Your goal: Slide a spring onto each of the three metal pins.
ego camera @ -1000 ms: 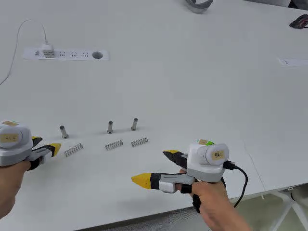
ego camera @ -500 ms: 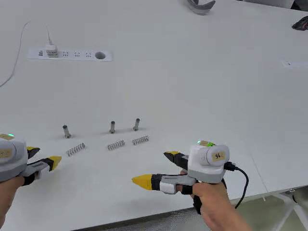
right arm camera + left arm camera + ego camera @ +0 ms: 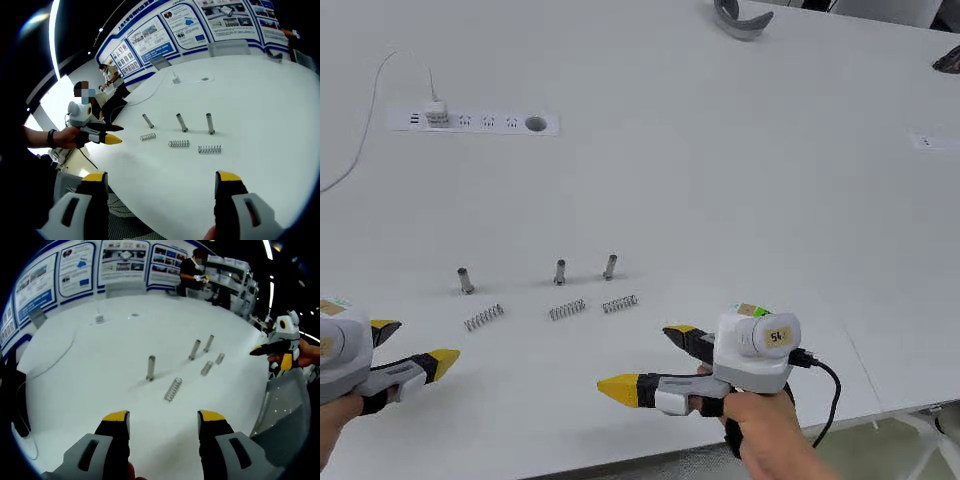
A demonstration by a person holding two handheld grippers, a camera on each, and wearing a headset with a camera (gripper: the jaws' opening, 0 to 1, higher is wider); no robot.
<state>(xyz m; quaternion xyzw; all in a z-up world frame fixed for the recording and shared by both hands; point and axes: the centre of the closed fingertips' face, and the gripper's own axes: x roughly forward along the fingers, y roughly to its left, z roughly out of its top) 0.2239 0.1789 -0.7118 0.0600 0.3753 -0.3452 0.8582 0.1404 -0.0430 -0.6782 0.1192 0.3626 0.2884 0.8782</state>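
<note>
Pulled back from the left spring (image 3: 483,317), the left gripper (image 3: 415,342) is held with jaws apart, as is the right gripper (image 3: 647,359). Three springs (image 3: 567,310) are laid on the desk (image 3: 720,200) just beside the pins (image 3: 560,272).

The left gripper (image 3: 415,342) sits in the lower left corner of the head view, held by the left hand (image 3: 332,425), its yellow-tipped jaws spread wide and pointing toward the right of the frame. At the lower centre, the right hand (image 3: 760,445) holds the right gripper (image 3: 645,360), jaws equally wide apart, nothing between them, pointing left. Each gripper view has its own two jaws parted along the bottom edge.
</note>
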